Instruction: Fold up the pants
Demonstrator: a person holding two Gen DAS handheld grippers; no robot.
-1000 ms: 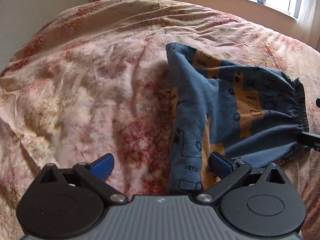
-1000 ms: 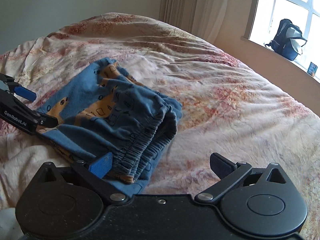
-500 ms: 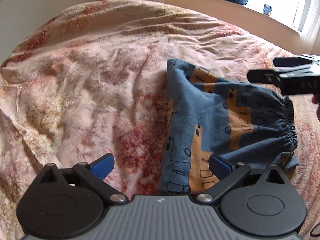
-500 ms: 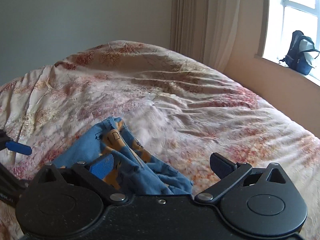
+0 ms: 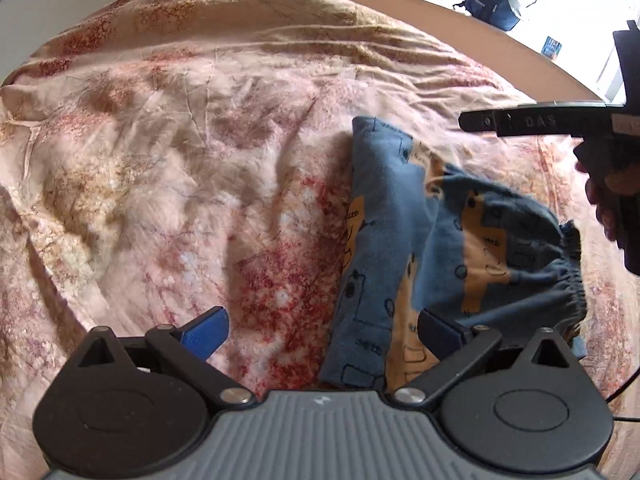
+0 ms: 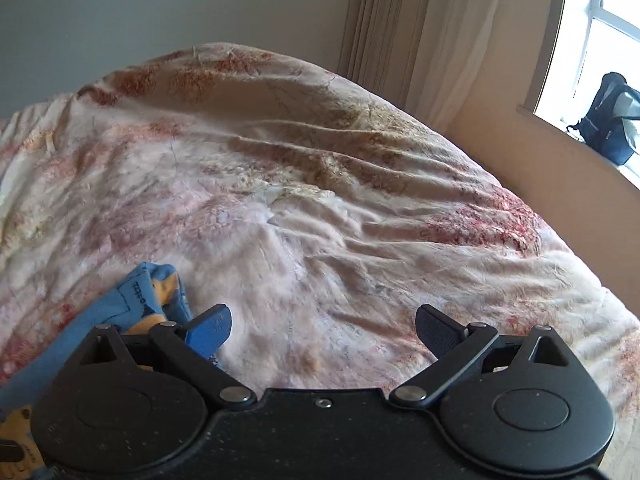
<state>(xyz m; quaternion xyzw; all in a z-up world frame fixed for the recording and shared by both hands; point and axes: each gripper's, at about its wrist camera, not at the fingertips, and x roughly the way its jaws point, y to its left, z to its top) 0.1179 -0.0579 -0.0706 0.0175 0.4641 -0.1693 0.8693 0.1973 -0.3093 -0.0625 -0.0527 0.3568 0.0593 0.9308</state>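
Observation:
Small blue pants [image 5: 404, 240] with orange patches lie folded in a compact bundle on the bed, elastic waistband to the right. My left gripper [image 5: 322, 330] hovers open just in front of the bundle's near edge, its right finger over the cloth and nothing between its fingers. The other tool, with a hand on its grip, hangs above the waistband at the right edge of the left wrist view. In the right wrist view my right gripper [image 6: 322, 328] is open above bare bedding, and only a corner of the pants [image 6: 144, 300] shows at lower left.
A rumpled pink and red floral bedspread [image 5: 180, 160] covers the whole bed. A dark backpack [image 6: 612, 120] sits on the window sill at the far right. Curtains [image 6: 400, 32] hang in the corner beyond the bed, beside a plain wall.
Both grippers have lifted away from the pants, which stay folded on the bed. The right gripper rose and tilted up until the bundle slid to its lower left corner. The left pulled back slightly.

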